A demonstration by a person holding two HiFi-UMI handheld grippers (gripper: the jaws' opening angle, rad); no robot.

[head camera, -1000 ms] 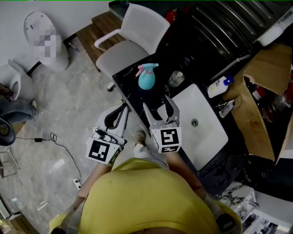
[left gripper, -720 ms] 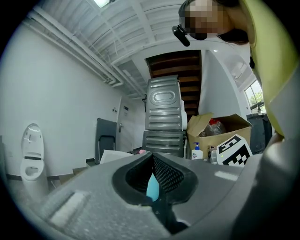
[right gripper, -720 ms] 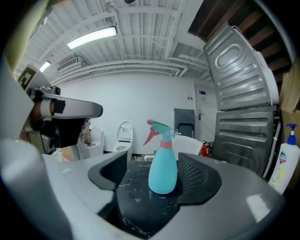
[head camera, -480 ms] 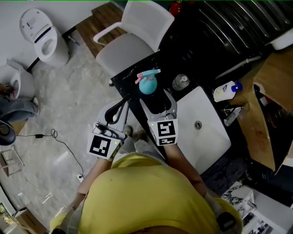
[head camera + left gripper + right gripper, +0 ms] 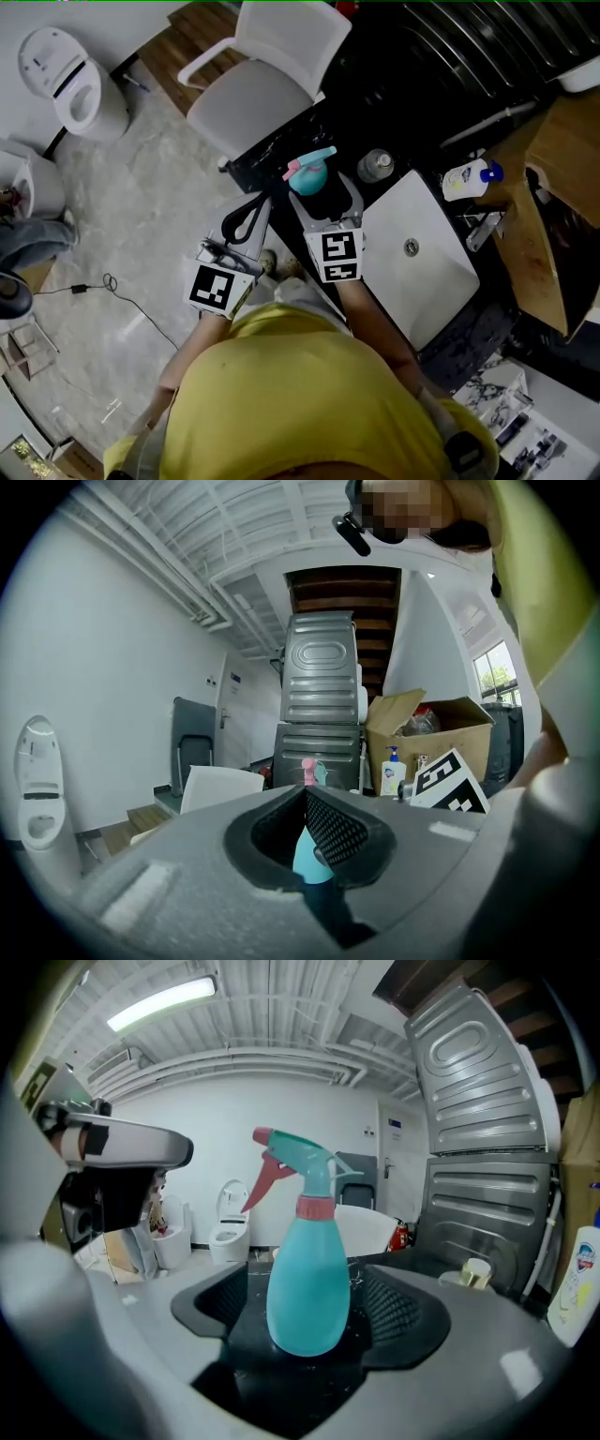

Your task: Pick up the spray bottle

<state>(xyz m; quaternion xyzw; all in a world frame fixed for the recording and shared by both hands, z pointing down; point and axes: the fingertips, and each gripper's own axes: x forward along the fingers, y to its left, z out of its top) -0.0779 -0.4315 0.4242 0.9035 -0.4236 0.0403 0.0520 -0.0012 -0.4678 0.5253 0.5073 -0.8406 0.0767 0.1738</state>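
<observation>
Standing upright, teal pink-triggered spray bottle [image 5: 309,1288]

Teal spray bottle [image 5: 308,1283] upright, between opening tool [image 5: 309,1324]

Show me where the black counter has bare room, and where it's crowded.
Looks bare: the dark counter strip between the small jar and the lotion bottle, behind the white sink. Crowded: around the spray bottle, where the right gripper, jaws opening, stands either side of it with the jar close by.
</observation>
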